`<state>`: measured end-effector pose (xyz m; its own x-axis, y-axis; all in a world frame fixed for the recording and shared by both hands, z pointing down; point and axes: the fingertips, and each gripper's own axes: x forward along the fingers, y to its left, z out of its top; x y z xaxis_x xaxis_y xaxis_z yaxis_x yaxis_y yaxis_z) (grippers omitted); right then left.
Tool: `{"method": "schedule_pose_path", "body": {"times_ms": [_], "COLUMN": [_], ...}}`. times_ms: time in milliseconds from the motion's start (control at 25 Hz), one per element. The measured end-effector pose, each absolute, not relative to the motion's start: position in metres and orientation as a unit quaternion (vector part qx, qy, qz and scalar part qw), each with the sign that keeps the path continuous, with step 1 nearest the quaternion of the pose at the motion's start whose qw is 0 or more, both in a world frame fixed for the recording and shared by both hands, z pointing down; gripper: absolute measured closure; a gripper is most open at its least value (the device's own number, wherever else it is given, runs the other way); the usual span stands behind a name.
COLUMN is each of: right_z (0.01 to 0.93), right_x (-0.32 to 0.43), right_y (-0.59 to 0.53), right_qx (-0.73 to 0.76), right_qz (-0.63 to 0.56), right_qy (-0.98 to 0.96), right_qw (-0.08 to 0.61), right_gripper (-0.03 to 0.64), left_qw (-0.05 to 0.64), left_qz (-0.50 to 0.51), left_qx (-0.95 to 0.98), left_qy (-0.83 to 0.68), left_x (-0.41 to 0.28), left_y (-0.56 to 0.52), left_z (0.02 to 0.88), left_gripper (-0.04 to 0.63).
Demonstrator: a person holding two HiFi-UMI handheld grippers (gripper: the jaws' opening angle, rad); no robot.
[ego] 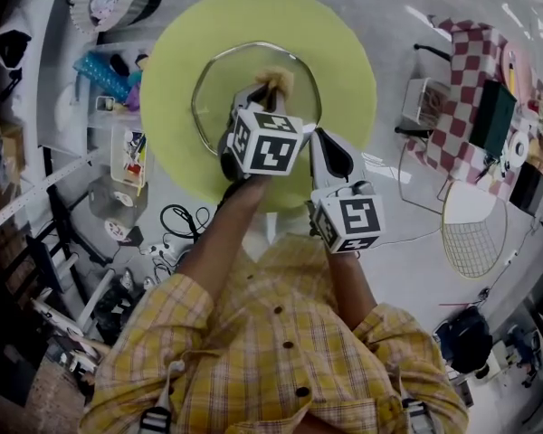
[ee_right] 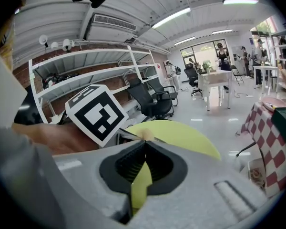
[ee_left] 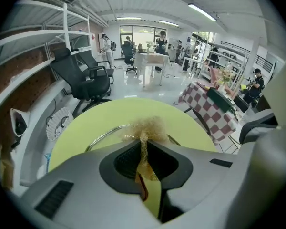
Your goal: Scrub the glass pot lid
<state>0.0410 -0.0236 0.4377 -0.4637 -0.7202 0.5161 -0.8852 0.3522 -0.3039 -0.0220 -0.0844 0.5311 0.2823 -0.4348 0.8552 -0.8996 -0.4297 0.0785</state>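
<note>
1. The worst outcome I can see is the glass pot lid (ego: 224,80) skating away. It lies flat near the middle of the round yellow-green table (ego: 348,61). My right claw (ee_right: 144,141) has its tips pressed together just at the lid's near rim. I can't tell whether any of the rim is caught between them. If none is, a firm stroke would likely push the lid across the smooth top, and glass that reaches the edge breaks.

2. Next is losing the wire scourer (ee_left: 150,127). My left claw (ee_left: 144,140) pinches only its thin tail, and the fluffy ball sticks out past the tips onto the lid. Bearing down hard could drag the tail free. It could also fold the ball aside, so that bare jaw tips scrape the glass.

3. The claws work close together, and the marker cube (ee_right: 97,112) on my left one sits just beside my right. A wide scrub could knock them together and jolt the lid.

4. The smallest risk is coarse wire leaving fine scratches if I press harder than needed.
</note>
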Motion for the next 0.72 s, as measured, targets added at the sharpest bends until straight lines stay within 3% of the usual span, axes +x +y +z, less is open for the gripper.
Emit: {"method": "schedule_pose_path", "body": {"times_ms": [720], "right_z": [0.463], "right_x": [0.042], "right_y": [-0.04], "right_qx": [0.487], "right_qz": [0.302], "right_qy": [-0.805], "right_qw": [0.154], "right_gripper": [0.618], "left_qw": [0.266], "left_qz": [0.496], "left_qx": [0.744], "left_qy": [-0.359], "left_x": [-0.012], "left_y": [-0.113], "left_z": [0.58], "left_gripper": [0.559]}}
